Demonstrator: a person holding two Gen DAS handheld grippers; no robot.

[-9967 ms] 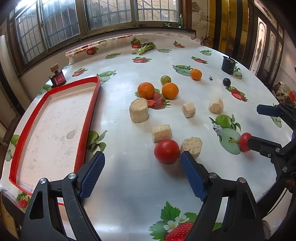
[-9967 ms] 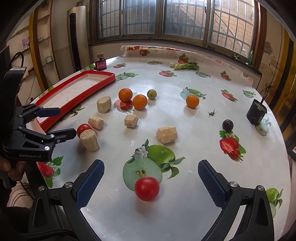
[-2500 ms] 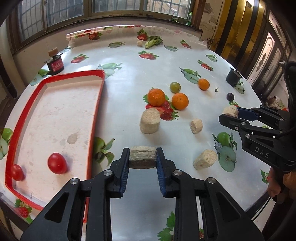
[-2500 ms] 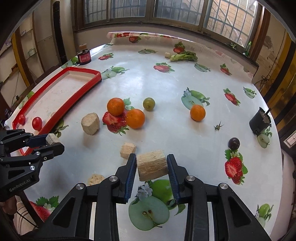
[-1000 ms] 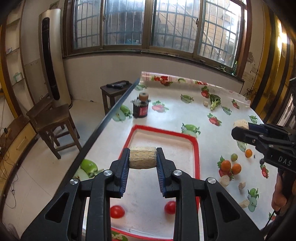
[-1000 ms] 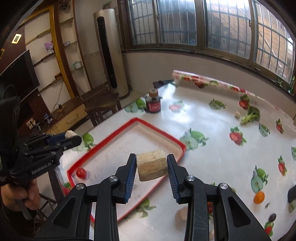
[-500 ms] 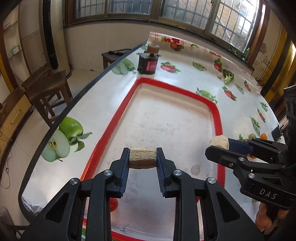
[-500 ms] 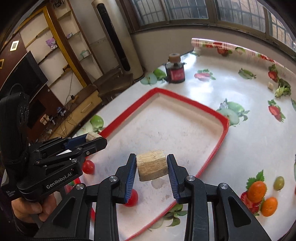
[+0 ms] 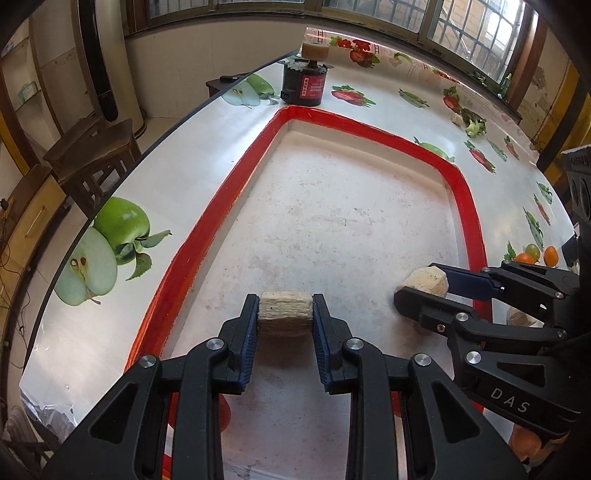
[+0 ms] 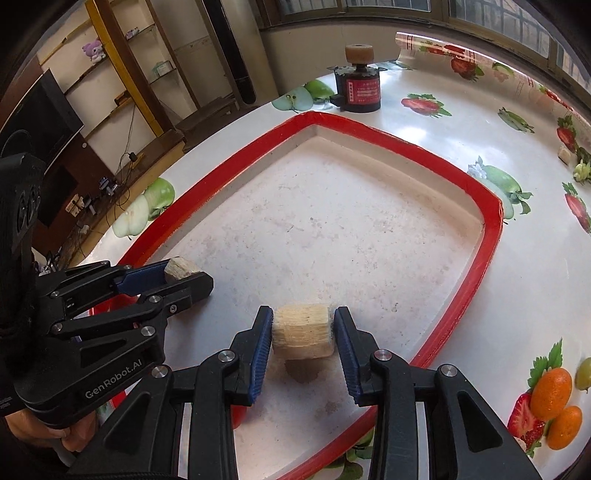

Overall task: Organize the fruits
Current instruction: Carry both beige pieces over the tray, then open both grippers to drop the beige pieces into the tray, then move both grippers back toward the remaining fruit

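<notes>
Each hand-held gripper, left [image 9: 284, 325] and right [image 10: 303, 338], gripped a fibrous block [image 9: 284, 314] over the red-rimmed tray [image 9: 369, 127] near the desk's edge, while oranges [image 10: 550, 393] remained outside, unsorted

Barred windows [image 9: 461, 22] along far wall, daylight in. Tall floor air conditioner [image 9: 99, 70] by pale wall. Wooden stool [image 9: 92, 155]. Shelves [image 10: 122, 66], dark TV [image 10: 40, 122].
</notes>
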